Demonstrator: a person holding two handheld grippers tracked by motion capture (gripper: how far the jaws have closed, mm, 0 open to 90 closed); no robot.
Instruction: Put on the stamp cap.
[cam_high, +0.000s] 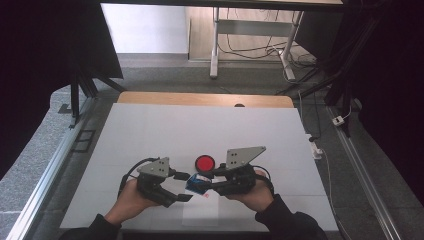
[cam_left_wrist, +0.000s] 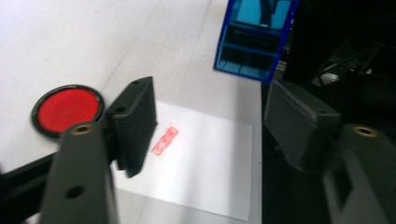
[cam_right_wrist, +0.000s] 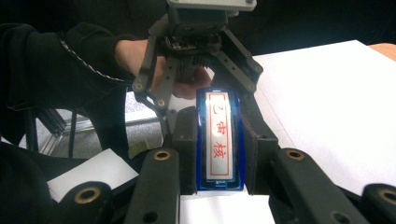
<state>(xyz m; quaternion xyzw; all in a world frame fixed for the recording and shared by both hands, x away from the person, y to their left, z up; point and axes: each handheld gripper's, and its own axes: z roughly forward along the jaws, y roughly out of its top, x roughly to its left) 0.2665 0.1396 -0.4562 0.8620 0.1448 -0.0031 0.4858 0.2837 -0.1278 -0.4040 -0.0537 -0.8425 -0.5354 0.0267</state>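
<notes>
The right gripper (cam_high: 212, 185) pinches the blue stamp (cam_right_wrist: 218, 142) just above the white paper (cam_left_wrist: 196, 163), which already bears a red imprint (cam_left_wrist: 165, 141), while the left gripper (cam_high: 182, 187) stands spread and empty beside it, the red ink pad (cam_high: 204, 162) near, so the stamping looks done and only setting down remains.

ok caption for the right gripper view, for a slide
Right gripper clamps a blue stamp with a red-character label, while the open left gripper faces it.

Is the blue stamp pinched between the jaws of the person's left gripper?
No, the left gripper stands open over the paper; the blue stamp sits clamped in the right gripper.
</notes>
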